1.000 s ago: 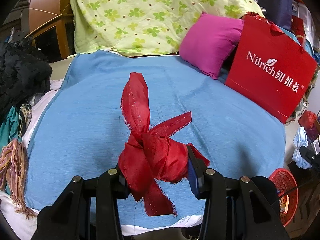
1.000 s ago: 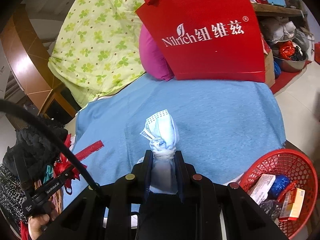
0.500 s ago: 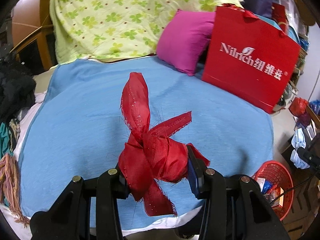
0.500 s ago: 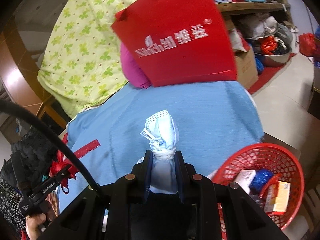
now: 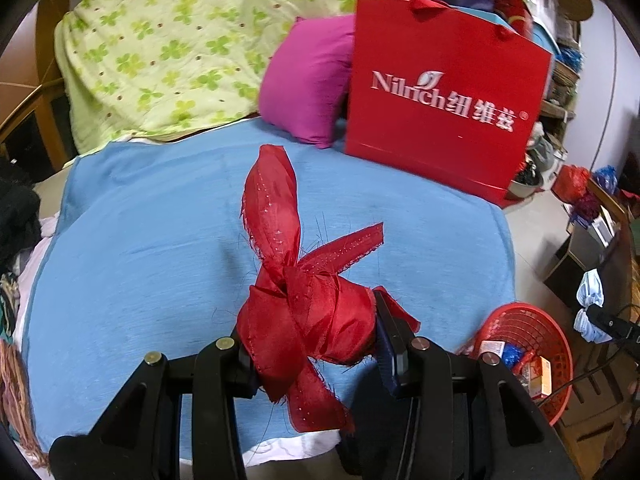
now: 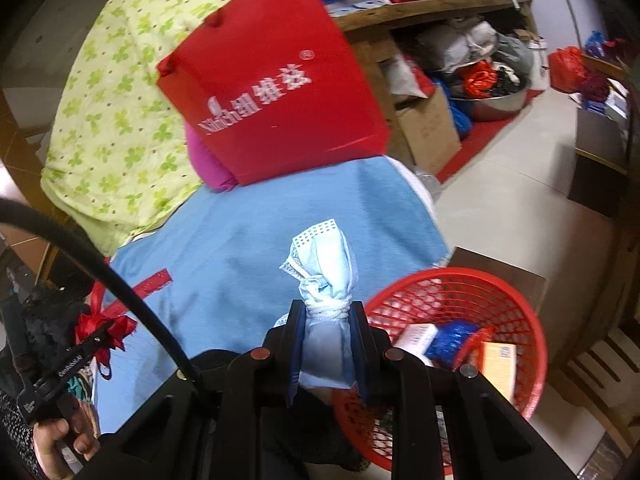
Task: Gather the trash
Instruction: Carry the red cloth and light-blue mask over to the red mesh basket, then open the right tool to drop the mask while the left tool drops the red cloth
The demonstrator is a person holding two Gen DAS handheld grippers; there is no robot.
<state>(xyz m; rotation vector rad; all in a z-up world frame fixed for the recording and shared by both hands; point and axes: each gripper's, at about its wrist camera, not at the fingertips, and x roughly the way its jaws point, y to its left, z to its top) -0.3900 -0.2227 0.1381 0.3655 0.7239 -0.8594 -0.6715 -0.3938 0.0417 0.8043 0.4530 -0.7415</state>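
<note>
A blue cloth [image 5: 160, 240] is spread over the bed. A red paper bag [image 5: 444, 108] is stood at its far end, touching a pink pillow [image 5: 308, 80]. A red basket [image 6: 460, 312] is set on the floor just beside the cloth. A red ribbon bow [image 5: 304, 304] is squeezed by the left gripper [image 5: 316, 344] above the cloth. A knotted blue face mask [image 6: 324, 280] is squeezed by the right gripper [image 6: 326, 344], by the basket's rim.
</note>
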